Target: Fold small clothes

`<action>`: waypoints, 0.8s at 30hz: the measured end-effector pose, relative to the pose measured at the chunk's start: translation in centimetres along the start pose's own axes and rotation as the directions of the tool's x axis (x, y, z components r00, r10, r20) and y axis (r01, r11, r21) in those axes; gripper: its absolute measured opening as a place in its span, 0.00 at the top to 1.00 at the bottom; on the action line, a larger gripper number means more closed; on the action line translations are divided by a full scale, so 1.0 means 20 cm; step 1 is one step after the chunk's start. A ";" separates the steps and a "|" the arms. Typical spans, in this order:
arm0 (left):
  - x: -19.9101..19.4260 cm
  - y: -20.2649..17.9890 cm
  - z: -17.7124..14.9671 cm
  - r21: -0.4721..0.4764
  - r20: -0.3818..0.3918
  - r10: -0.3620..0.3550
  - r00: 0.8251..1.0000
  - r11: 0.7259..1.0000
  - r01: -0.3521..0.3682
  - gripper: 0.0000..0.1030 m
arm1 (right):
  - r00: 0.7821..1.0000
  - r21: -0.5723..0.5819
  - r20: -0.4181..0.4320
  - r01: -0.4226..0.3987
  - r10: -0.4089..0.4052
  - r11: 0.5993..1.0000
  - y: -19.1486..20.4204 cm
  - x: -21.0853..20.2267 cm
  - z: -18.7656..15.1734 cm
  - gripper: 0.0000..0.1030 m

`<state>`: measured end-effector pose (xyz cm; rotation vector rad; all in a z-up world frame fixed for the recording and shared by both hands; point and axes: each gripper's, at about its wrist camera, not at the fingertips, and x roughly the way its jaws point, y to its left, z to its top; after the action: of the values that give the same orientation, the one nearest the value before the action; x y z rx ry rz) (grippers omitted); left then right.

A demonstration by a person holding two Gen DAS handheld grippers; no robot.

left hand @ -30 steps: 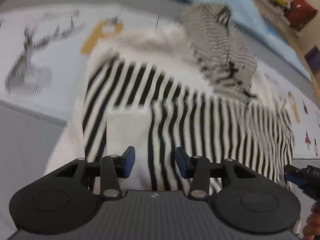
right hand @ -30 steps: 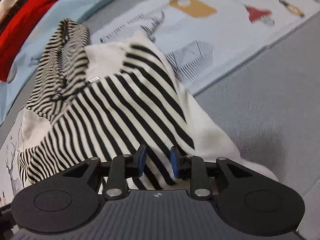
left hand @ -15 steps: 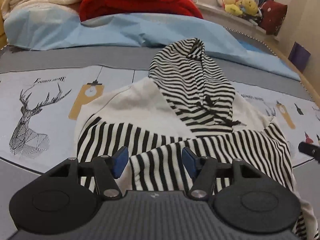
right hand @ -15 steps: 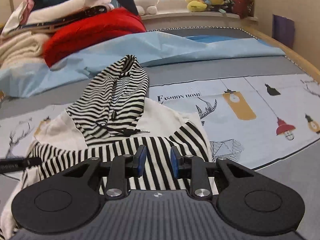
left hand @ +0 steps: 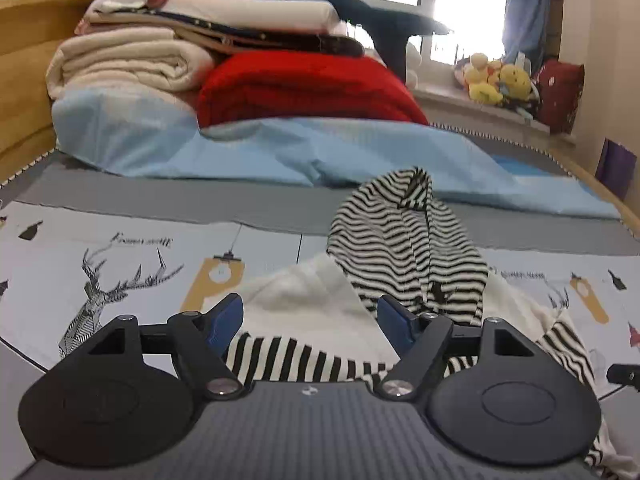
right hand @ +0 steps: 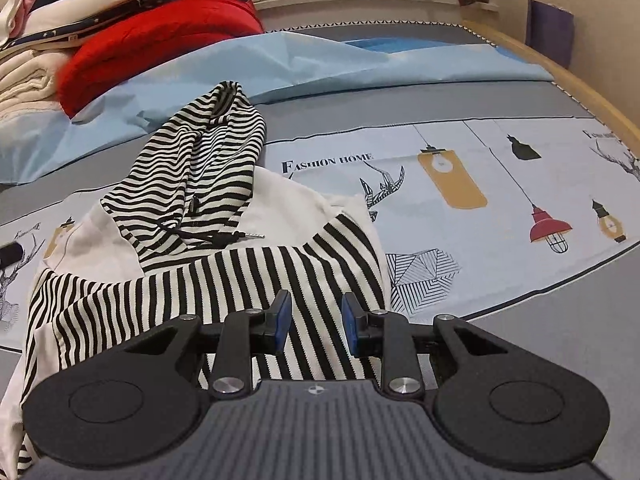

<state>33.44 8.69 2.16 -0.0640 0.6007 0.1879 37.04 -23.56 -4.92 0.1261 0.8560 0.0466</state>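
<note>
A small black-and-white striped hoodie (right hand: 224, 264) with white shoulders lies on the printed bedsheet (right hand: 500, 184), hood pointing away. It also shows in the left wrist view (left hand: 400, 248). My left gripper (left hand: 310, 318) is open and empty, low over the hoodie's near striped edge. My right gripper (right hand: 314, 314) is open with a narrower gap, empty, just above the striped body's right side. The tip of the left gripper shows at the far left of the right wrist view (right hand: 10, 254).
Folded cream blankets (left hand: 128, 60) and a red blanket (left hand: 304, 84) are stacked at the bed's head on a light blue sheet (left hand: 320, 152). Plush toys (left hand: 496, 78) sit on the window ledge. A wooden bed rail (right hand: 560, 76) runs along the right.
Both grippers have tilted up from looking down on the hoodie to a low forward view. The left jaws have opened wider. The hoodie's lower part now lies folded up across the body.
</note>
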 end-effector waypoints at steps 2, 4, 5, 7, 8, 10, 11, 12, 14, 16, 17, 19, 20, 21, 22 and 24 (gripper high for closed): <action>-0.03 -0.01 0.01 0.004 0.015 -0.008 1.000 1.000 0.008 0.22 | 1.000 0.001 0.000 -0.006 0.006 1.000 -0.01 -0.01 0.00 0.72; -0.04 -0.03 0.01 0.027 0.018 -0.024 1.000 0.999 0.024 0.21 | 1.000 0.001 0.003 -0.007 0.007 1.000 -0.01 -0.02 0.01 0.72; -0.05 -0.05 0.02 0.044 0.015 -0.029 0.999 0.999 0.028 0.21 | 1.000 0.000 0.005 -0.009 0.009 1.000 -0.01 -0.03 0.01 0.71; -0.06 -0.08 0.02 0.072 0.019 -0.025 0.999 0.997 0.024 0.21 | 1.000 0.004 0.004 -0.016 0.016 1.000 -0.03 -0.04 0.02 0.71; -0.07 -0.09 0.01 0.081 0.024 -0.025 0.999 0.996 0.023 0.21 | 1.000 0.005 0.004 -0.018 0.018 1.000 -0.03 -0.04 0.02 0.71; -0.08 -0.10 0.02 0.094 0.027 -0.036 0.999 0.995 0.033 0.21 | 1.000 0.001 0.008 -0.017 0.017 1.000 -0.04 -0.05 0.02 0.70; -0.09 -0.11 0.03 0.099 0.029 -0.043 0.999 0.994 0.040 0.21 | 1.000 0.000 0.009 -0.018 0.018 1.000 -0.04 -0.06 0.03 0.70; -0.09 -0.12 0.03 0.102 0.031 -0.051 0.998 0.994 0.047 0.22 | 1.000 0.001 0.010 -0.020 0.020 1.000 -0.05 -0.06 0.03 0.70; -0.10 -0.12 0.05 0.102 0.035 -0.064 0.997 0.993 0.060 0.22 | 1.000 0.005 0.014 -0.021 0.021 1.000 -0.05 -0.07 0.03 0.70; -0.11 -0.12 0.07 0.087 0.039 -0.068 0.997 0.994 0.065 0.26 | 1.000 0.008 0.014 -0.024 0.024 1.000 -0.07 -0.07 0.03 0.70; -0.10 -0.12 0.08 0.068 0.035 -0.071 0.997 0.995 0.069 0.26 | 1.000 0.010 0.012 -0.026 0.026 1.000 -0.07 -0.08 0.03 0.70; -0.07 -0.12 0.09 0.015 0.003 -0.070 0.998 0.997 0.070 0.34 | 0.999 0.011 0.010 -0.034 0.034 0.999 -0.08 -0.08 0.03 0.70; -0.03 -0.12 0.09 -0.015 -0.029 -0.069 0.997 0.998 0.068 0.38 | 0.999 0.012 0.011 -0.035 0.035 0.999 -0.08 -0.08 0.03 0.70; 0.03 -0.13 0.10 -0.048 -0.070 -0.076 0.995 0.996 0.073 0.47 | 0.999 0.014 0.012 -0.036 0.035 0.999 -0.09 -0.08 0.04 0.70; 0.08 -0.14 0.11 -0.071 -0.105 -0.088 0.991 0.994 0.080 0.58 | 0.999 0.018 0.011 -0.038 0.038 0.999 -0.09 -0.09 0.04 0.68; 0.22 -0.20 0.14 -0.080 -0.150 -0.114 0.982 0.992 0.103 0.74 | 0.999 0.031 0.010 -0.048 0.048 0.998 -0.10 -0.09 0.05 0.66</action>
<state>39.36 5.84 1.94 -0.1814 0.7425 0.0992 36.63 -25.78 -3.27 0.1765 0.8446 0.0778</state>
